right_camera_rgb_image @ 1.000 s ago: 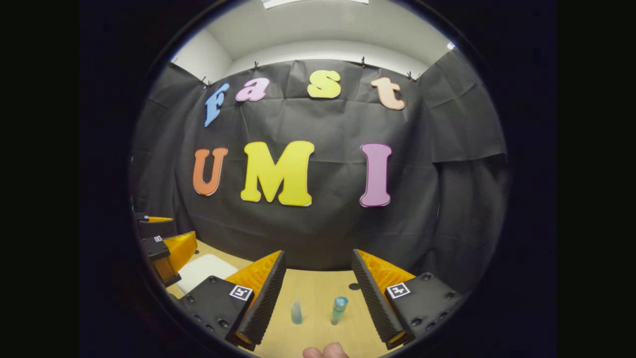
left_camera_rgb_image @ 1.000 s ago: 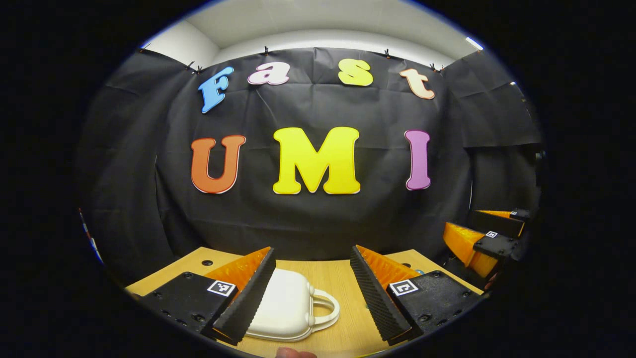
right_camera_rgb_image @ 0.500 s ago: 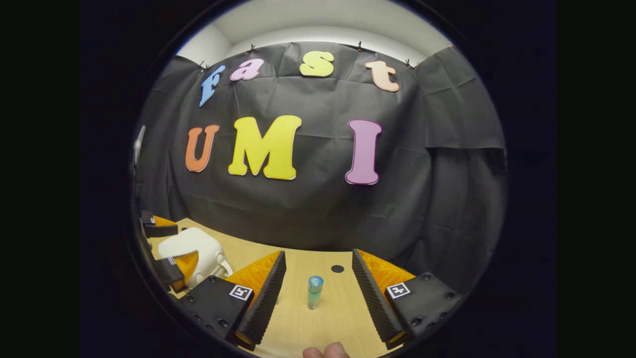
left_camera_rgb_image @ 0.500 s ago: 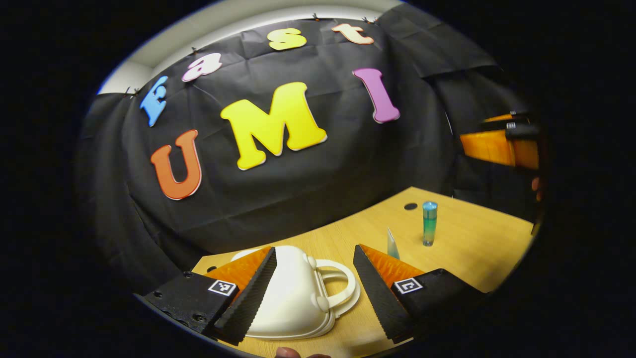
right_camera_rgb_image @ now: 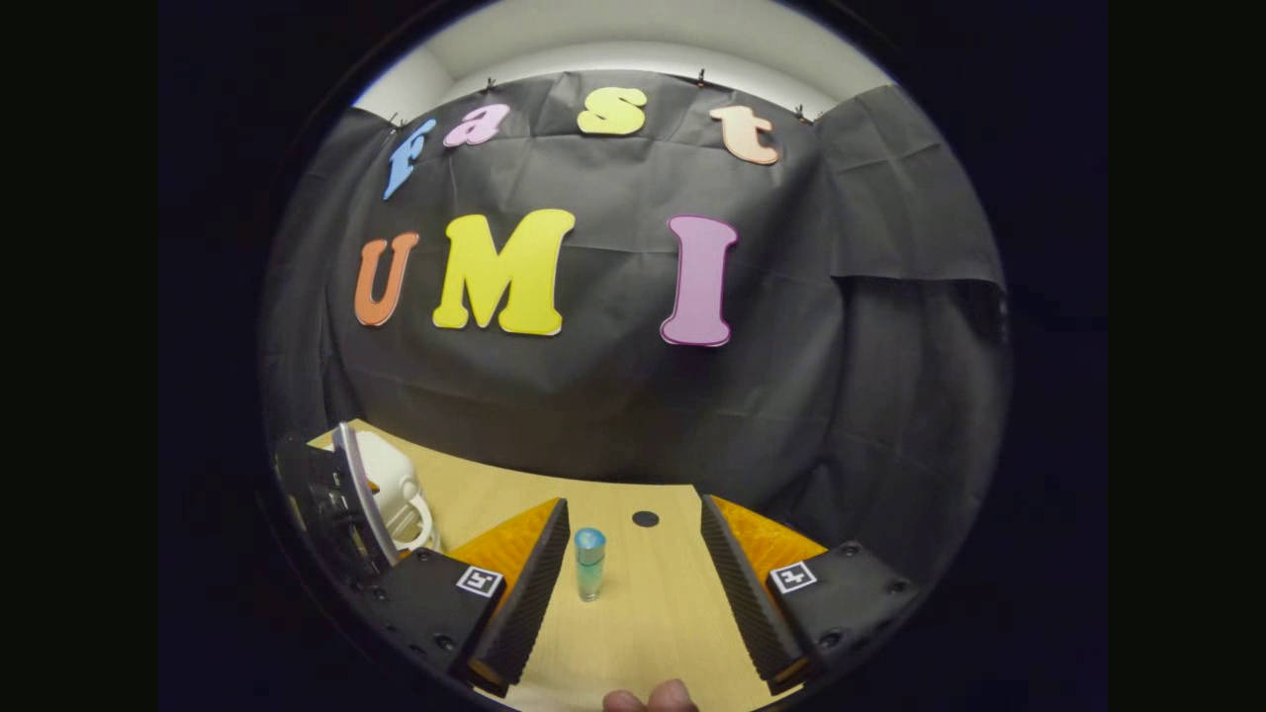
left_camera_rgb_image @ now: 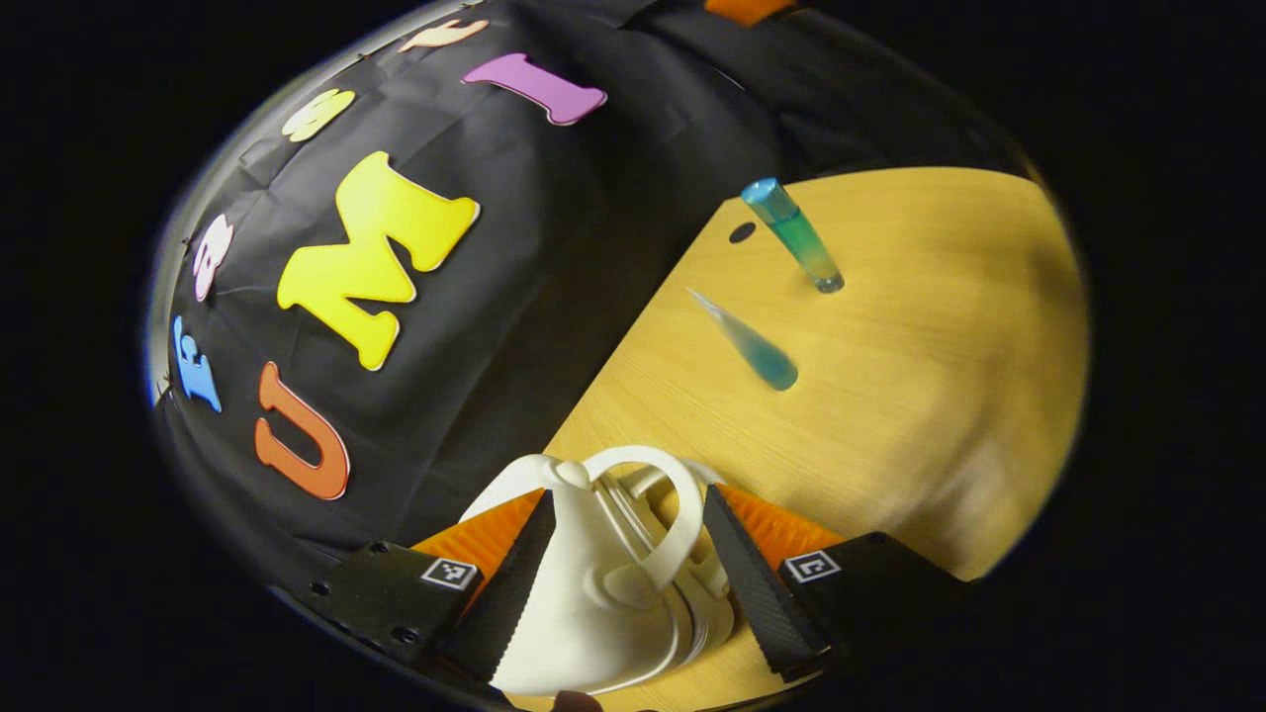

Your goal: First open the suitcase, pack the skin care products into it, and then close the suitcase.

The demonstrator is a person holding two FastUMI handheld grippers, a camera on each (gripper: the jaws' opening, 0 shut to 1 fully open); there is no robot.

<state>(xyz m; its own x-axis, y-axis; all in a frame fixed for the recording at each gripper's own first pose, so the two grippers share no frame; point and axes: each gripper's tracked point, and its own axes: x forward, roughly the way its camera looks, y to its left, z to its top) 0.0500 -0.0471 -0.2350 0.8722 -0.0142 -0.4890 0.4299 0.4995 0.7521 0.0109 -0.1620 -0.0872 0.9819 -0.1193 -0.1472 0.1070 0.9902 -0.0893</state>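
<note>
At the near-left corner of the tabletop [left_camera_rgb_image: 920, 396], the closed white suitcase [left_camera_rgb_image: 603, 603] is framed by the left gripper [left_camera_rgb_image: 623, 583], jaws spread, touching nothing.

The handle [left_camera_rgb_image: 663, 504] is faced, probably for opening. The right gripper [right_camera_rgb_image: 633, 593] is held released before the capped bottle [right_camera_rgb_image: 589, 562]; the tapered tube [left_camera_rgb_image: 744, 341] stands well apart, bare wood around both.

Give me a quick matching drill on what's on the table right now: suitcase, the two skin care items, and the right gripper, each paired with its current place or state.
Things:
1. small white plastic suitcase with a loop handle
2. blue-capped teal cylindrical bottle
3. clear cone-shaped tube with a teal base
4. right gripper

States:
A. open, holding nothing
B. standing on the wooden table, ahead of the right gripper's fingers
C. between the left gripper's open fingers
D. standing on the table beside the teal bottle

Pairs: 1-C, 2-B, 3-D, 4-A
</note>
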